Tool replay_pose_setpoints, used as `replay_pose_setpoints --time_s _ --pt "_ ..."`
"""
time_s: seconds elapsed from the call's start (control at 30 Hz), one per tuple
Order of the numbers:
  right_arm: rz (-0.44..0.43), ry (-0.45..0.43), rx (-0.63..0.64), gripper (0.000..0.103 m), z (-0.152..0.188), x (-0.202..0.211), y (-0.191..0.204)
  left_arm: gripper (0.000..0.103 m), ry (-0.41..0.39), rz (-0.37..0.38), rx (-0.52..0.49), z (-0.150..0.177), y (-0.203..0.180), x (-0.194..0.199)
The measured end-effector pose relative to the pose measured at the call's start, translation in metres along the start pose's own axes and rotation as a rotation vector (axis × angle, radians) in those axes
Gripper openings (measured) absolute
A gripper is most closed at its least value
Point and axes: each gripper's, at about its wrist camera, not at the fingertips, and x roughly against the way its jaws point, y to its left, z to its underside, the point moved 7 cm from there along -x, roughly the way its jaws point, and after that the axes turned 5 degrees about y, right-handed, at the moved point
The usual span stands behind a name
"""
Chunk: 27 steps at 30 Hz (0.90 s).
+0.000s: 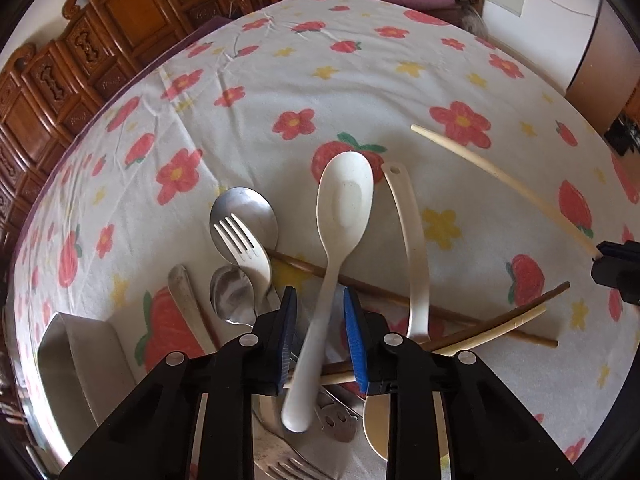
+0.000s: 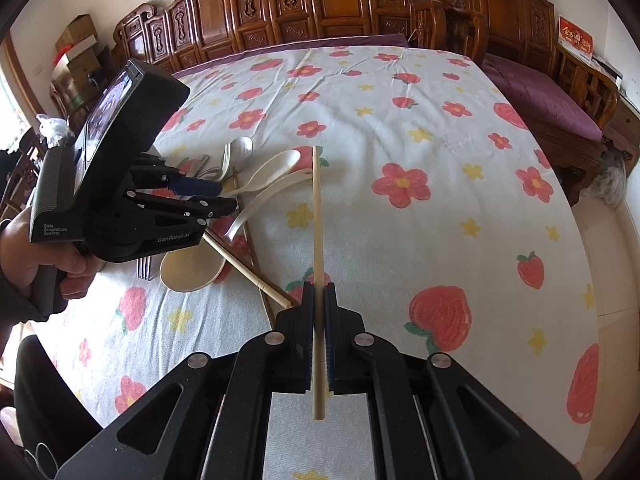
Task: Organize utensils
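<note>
In the left wrist view my left gripper (image 1: 319, 294) points down over a pile of utensils. The handle of a white plastic spoon (image 1: 346, 200) runs between its blue pads (image 1: 289, 320). A gap shows on the left side, so the pads do not press on it. The right wrist view shows my right gripper (image 2: 319, 292) shut on a pale chopstick (image 2: 317, 208), which sticks out forward above the cloth. The pile also holds a metal spoon (image 1: 256, 208), a fork (image 1: 244, 244), a white soup spoon (image 1: 412, 248), dark chopsticks (image 1: 384, 298) and another pale chopstick (image 1: 500, 328).
The flowered tablecloth (image 1: 360, 80) covers the whole table. A pale grey box-like container (image 1: 80, 360) stands at the near left of the pile. Carved wooden chairs (image 2: 340, 4) line the far edge. A person's hand (image 2: 24, 248) holds the left gripper (image 2: 226, 197).
</note>
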Motion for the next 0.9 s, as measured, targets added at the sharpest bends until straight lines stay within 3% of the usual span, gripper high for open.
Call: replay_pose_setpoints --time_s 0.03,0.1,0.27,0.53,0.9 --pt "0.000 0.000 0.000 0.006 0.000 0.000 0.000 0.013 0.003 0.002 0.009 0.000 0.001 0.000" --pt "0.000 0.000 0.001 0.006 0.000 0.000 0.000 0.008 0.006 -0.006 0.019 -0.001 0.002 -0.001" --pt "0.001 -0.001 0.002 0.006 0.000 0.000 0.000 0.008 -0.043 0.009 0.086 -0.002 0.011 0.015" --pt "-0.009 -0.026 0.026 0.006 -0.006 0.008 0.020 0.008 -0.159 0.027 0.158 0.003 0.036 0.073" --pt "-0.072 -0.039 0.090 0.006 -0.023 0.006 0.103 0.008 -0.200 -0.015 0.300 0.074 0.115 0.111"
